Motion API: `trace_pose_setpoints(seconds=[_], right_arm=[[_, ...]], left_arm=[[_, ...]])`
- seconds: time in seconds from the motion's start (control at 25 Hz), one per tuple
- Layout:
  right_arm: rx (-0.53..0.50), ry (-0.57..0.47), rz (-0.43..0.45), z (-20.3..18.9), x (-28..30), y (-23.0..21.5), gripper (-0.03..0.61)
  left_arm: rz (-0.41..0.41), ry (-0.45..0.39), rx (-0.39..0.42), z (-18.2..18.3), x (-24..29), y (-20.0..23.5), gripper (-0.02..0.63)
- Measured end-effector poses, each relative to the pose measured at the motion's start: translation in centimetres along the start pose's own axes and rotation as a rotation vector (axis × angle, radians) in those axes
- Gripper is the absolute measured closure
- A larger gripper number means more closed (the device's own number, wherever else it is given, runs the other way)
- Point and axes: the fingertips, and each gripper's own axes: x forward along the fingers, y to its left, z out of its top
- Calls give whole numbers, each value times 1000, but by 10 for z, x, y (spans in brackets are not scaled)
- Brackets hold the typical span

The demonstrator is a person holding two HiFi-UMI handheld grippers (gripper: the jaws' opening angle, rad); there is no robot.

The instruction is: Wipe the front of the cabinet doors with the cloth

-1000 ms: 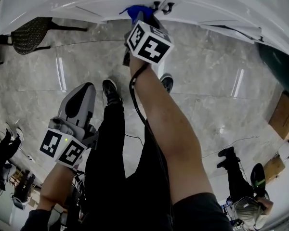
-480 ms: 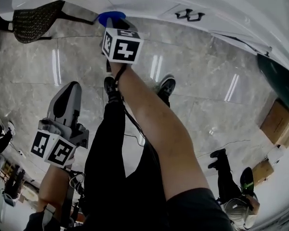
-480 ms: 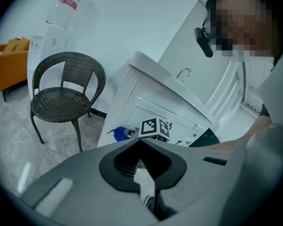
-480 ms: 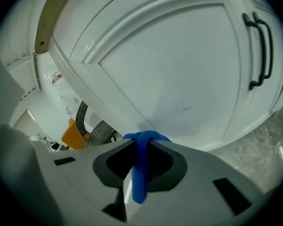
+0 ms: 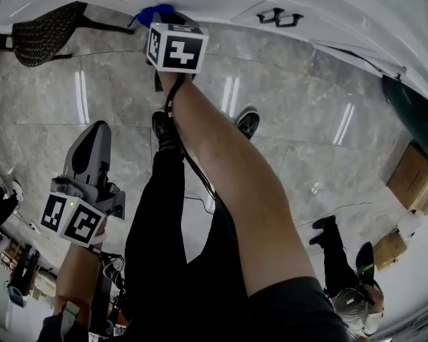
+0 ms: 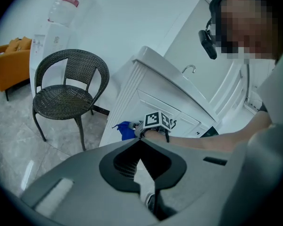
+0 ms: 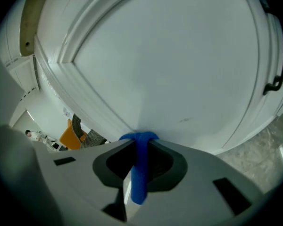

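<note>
My right gripper (image 5: 160, 21) is shut on a blue cloth (image 5: 152, 14) and presses it against the front of the white cabinet door (image 5: 200, 2). In the right gripper view the blue cloth (image 7: 140, 166) runs between the shut jaws (image 7: 140, 142) and meets the white panelled door (image 7: 170, 65). Black door handles (image 5: 279, 16) sit to the right of the cloth. My left gripper (image 5: 89, 155) hangs low at the left, away from the cabinet, jaws shut and holding nothing (image 6: 140, 142). The left gripper view shows the cloth (image 6: 125, 130) on the cabinet (image 6: 146, 102) beside the right gripper's marker cube (image 6: 156, 120).
A dark wicker chair (image 5: 43, 34) stands left of the cabinet; (image 6: 68, 91) shows the chair too. The floor is grey marble (image 5: 307, 120). My legs and shoes (image 5: 164, 130) are below. Cardboard boxes (image 5: 414, 177) and another person (image 5: 349, 262) are at the right. An orange seat (image 6: 9, 62) stands far left.
My right gripper has slid the cloth leftward along the cabinet door over the last second, then slightly up. The left gripper has drifted a little left and down.
</note>
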Motion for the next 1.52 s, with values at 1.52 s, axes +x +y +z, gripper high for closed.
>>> trace_pose_setpoints(seconds=[1.52], right_arm=[[-44,45,-6,-55,56,-20,522]], left_arm=[[37,120,219,-70,86,57,615]])
